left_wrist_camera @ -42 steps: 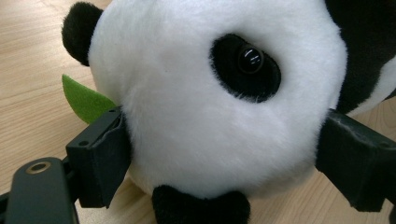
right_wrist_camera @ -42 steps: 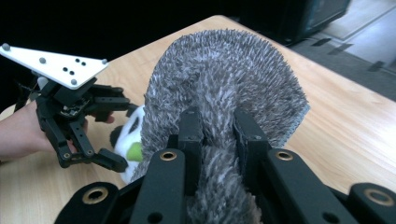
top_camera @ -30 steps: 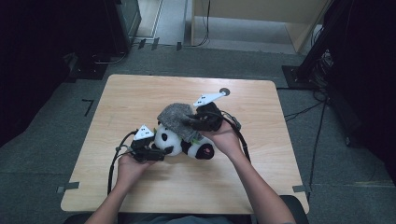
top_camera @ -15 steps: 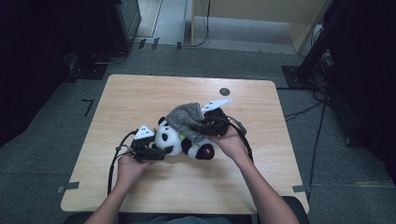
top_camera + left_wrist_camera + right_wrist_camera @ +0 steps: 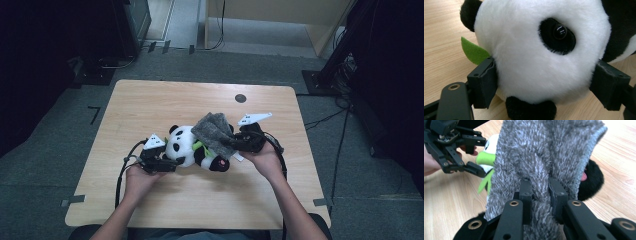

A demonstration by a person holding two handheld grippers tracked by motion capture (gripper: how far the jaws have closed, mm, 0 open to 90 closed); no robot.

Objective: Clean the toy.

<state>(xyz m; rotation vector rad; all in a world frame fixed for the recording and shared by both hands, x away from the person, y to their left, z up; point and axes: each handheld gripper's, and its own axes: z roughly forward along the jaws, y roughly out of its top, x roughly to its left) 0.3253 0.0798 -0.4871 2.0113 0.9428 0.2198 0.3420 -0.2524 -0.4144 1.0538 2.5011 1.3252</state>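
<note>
A black-and-white plush panda (image 5: 181, 146) lies on its side in the middle of the table. My left gripper (image 5: 171, 163) is shut on its white head (image 5: 536, 55), one jaw pressed into each side, and a green felt leaf (image 5: 474, 52) pokes out beside the left jaw. A grey fuzzy cloth (image 5: 214, 131) is draped over the panda's body. My right gripper (image 5: 541, 192) is shut on a fold of this cloth (image 5: 544, 152) and holds it up. The right gripper view also shows the left gripper (image 5: 477, 157) and a black panda paw (image 5: 594, 180) behind the cloth.
The wooden table (image 5: 150, 105) has a small dark round mark (image 5: 240, 98) near its far edge. Black cables (image 5: 122, 172) trail from both grippers toward the person. Dark equipment and a wooden cabinet stand on the floor beyond the table.
My right gripper has moved right and a little toward the person, drawing the grey cloth along the panda's body. The left gripper and the panda's head have stayed put.
</note>
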